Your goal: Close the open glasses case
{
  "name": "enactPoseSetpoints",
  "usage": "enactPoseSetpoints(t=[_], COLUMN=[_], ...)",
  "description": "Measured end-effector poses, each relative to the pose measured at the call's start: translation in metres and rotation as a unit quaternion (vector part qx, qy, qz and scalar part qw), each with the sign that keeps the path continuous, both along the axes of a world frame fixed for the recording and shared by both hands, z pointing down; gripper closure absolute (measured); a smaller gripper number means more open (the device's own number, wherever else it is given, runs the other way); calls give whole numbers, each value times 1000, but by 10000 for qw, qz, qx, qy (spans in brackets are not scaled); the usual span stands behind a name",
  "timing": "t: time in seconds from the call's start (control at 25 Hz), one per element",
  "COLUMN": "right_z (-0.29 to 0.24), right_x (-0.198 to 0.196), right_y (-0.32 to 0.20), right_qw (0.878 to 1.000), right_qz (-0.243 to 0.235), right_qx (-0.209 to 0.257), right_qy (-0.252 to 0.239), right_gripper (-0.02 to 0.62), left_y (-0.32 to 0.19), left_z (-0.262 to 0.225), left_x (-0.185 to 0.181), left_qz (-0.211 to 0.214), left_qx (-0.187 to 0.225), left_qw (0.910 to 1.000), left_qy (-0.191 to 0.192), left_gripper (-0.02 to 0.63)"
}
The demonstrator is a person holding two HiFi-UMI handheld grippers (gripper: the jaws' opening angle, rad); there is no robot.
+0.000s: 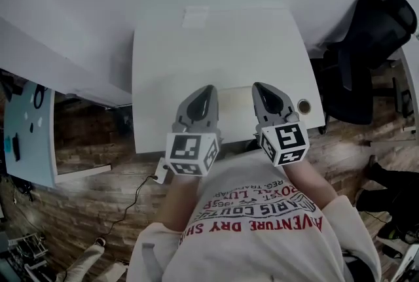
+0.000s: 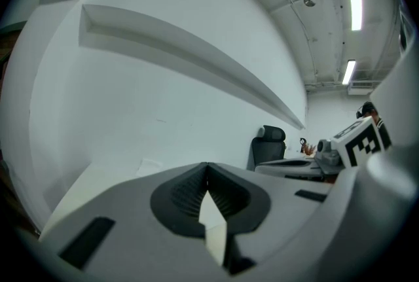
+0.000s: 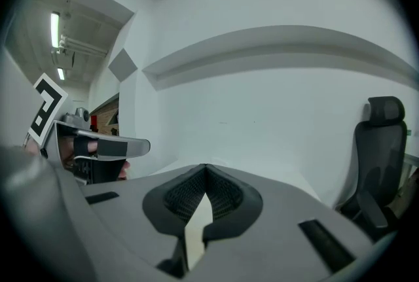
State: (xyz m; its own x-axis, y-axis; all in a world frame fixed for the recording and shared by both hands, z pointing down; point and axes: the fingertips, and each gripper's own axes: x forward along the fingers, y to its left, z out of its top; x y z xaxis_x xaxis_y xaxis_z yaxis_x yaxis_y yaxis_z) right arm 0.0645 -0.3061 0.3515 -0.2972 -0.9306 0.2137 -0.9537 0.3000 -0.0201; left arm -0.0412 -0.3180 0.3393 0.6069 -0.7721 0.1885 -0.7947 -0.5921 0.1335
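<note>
Both grippers hover side by side over the near edge of a white table (image 1: 216, 45). My left gripper (image 1: 208, 88) is shut with nothing in it; in the left gripper view its tips (image 2: 207, 166) meet. My right gripper (image 1: 258, 86) is also shut and holds nothing, its tips (image 3: 205, 167) touching. Between the two lies a pale cream flat rectangular thing (image 1: 234, 107); I cannot tell whether it is the glasses case, or whether it is open. Neither gripper view shows it.
A small pale rectangle (image 1: 195, 16) lies at the table's far edge. A round grommet (image 1: 303, 106) sits near the front right corner. A black office chair (image 1: 366, 32) stands to the right. A white wall runs behind the table.
</note>
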Motion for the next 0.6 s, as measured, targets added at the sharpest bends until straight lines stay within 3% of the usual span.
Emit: enactPoseSetpoints(t=[0.6], right_z=[8], right_x=[8], right_y=[12], right_qw=[9999], right_qz=[128], right_qx=[-66], right_qy=[-16], right_gripper=[584], left_y=[7], left_z=[2], left_x=[1], left_qz=[10], left_qx=[-17], left_qw=[10000], left_qy=[29], left_gripper=[609])
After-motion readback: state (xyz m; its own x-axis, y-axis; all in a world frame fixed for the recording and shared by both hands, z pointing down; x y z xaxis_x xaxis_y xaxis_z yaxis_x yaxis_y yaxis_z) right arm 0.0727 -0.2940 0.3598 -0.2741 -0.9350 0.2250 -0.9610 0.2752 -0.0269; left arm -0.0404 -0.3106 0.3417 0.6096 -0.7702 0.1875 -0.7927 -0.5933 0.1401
